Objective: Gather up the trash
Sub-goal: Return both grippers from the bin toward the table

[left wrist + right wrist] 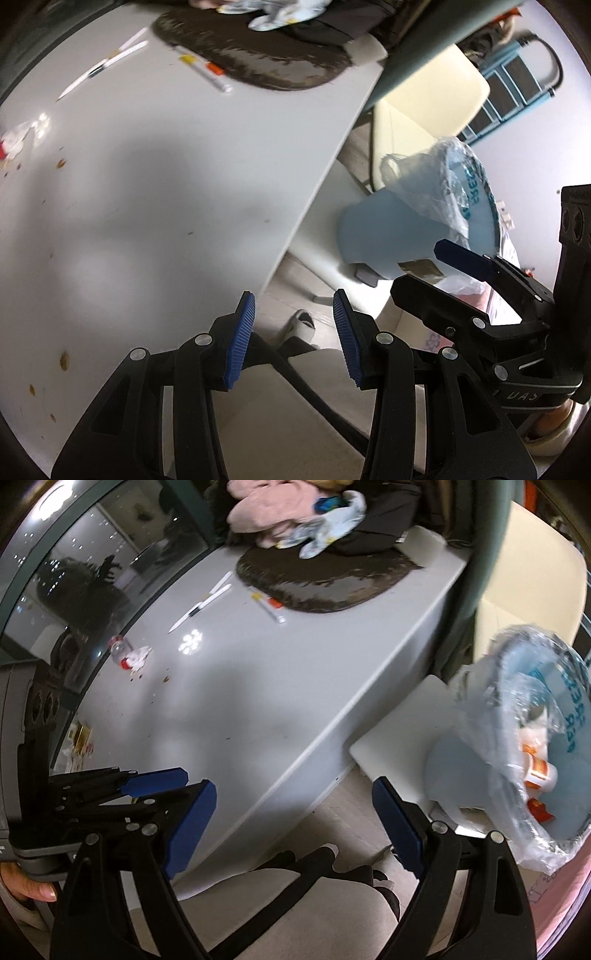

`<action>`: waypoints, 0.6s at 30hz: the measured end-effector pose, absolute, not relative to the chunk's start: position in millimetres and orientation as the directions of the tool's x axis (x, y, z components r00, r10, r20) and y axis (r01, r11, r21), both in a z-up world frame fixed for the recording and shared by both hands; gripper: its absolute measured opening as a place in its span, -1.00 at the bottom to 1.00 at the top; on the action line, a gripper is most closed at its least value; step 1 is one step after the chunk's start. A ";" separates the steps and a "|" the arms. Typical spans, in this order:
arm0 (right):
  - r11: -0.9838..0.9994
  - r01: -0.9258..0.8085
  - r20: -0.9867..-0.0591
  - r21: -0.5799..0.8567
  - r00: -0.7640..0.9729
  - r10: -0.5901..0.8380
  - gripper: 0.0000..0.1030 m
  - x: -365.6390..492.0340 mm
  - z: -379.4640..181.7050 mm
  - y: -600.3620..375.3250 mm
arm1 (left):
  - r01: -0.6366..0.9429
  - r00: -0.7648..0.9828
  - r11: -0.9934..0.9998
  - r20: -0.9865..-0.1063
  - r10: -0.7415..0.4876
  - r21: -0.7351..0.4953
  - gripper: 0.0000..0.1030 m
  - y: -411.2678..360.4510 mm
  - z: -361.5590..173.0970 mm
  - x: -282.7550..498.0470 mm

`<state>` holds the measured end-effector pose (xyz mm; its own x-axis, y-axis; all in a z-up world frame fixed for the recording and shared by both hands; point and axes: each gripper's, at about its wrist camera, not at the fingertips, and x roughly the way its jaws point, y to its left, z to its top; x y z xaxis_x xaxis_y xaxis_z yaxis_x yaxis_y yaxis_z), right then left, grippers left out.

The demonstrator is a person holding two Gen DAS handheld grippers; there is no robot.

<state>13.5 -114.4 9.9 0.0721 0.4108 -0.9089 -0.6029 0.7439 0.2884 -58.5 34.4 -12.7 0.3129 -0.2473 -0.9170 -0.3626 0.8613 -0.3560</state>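
The trash on the table (258, 686) lies at its far left side: a small clear plastic bottle (119, 647) on its side with a crumpled white and red wrapper (137, 658) touching it, brown crumbs (165, 679) scattered just beside them. In the left wrist view the same wrapper (14, 142) sits at the left edge. More wrappers (81, 738) lie at the table's left rim, nearer the camera.

A light blue trash bin (517, 760) lined with a clear plastic bag (509, 686) stands on the floor off the table's right edge; orange and white packaging (539, 771) lies inside it.

The left gripper (293, 336) has its jaws parted with nothing between them, over the table's near edge and the floor. The right gripper (295, 819) is spread wide, also gripping nothing, between table and bin.

Farther back, 2 white pens (201, 603) and an orange-capped marker (267, 607) lie before a dark oval mat (317, 579) bearing a pile of pink clothing (266, 513).
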 end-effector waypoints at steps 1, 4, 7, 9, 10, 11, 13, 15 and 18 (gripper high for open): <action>0.738 -0.609 -0.909 0.290 0.067 0.412 0.61 10.6 9.2 -108.9 | -0.370 0.314 0.859 -0.917 -0.244 -0.355 -0.20 37.4 -12.7 -61.5; 0.720 -0.629 -0.908 0.292 0.054 0.415 0.61 0.6 7.0 -90.7 | -0.398 0.320 0.846 -0.918 -0.233 -0.354 -0.20 52.0 -14.0 -74.7; 0.696 -0.654 -0.907 0.295 0.037 0.419 0.61 -10.8 4.7 -68.5 | -0.428 0.324 0.833 -0.920 -0.219 -0.350 -0.20 69.2 -15.2 -90.0; 0.684 -0.666 -0.906 0.298 0.028 0.422 0.61 -17.4 3.8 -57.3 | -0.450 0.328 0.823 -0.921 -0.208 -0.347 -0.20 83.4 -15.6 -102.2; 0.673 -0.676 -0.905 0.299 0.022 0.425 0.61 -22.4 3.0 -47.9 | -0.457 0.330 0.820 -0.922 -0.204 -0.345 -0.20 88.3 -15.6 -106.7; 0.667 -0.682 -0.904 0.300 0.019 0.426 0.61 -25.7 2.9 -42.3 | -0.468 0.333 0.814 -0.922 -0.198 -0.343 -0.20 95.7 -15.4 -113.3; 0.650 -0.697 -0.903 0.302 0.010 0.431 0.61 -33.4 2.2 -26.9 | -0.483 0.337 0.806 -0.922 -0.189 -0.342 -0.20 106.3 -15.3 -122.9; 0.638 -0.708 -0.901 0.303 0.004 0.433 0.61 -39.6 1.8 -17.0 | -0.499 0.342 0.797 -0.922 -0.180 -0.341 -0.20 116.8 -15.2 -132.4; 0.618 -0.726 -0.901 0.302 -0.005 0.434 0.61 -50.4 2.1 0.9 | -0.522 0.350 0.782 -0.921 -0.169 -0.342 -0.20 132.2 -15.0 -146.6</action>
<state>-50.4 0.9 2.1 -0.0055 0.4337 -0.9011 -0.7258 0.6181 0.3019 -146.6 132.2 -15.0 0.3503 -0.1688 -0.9213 -0.5220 0.7815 -0.3416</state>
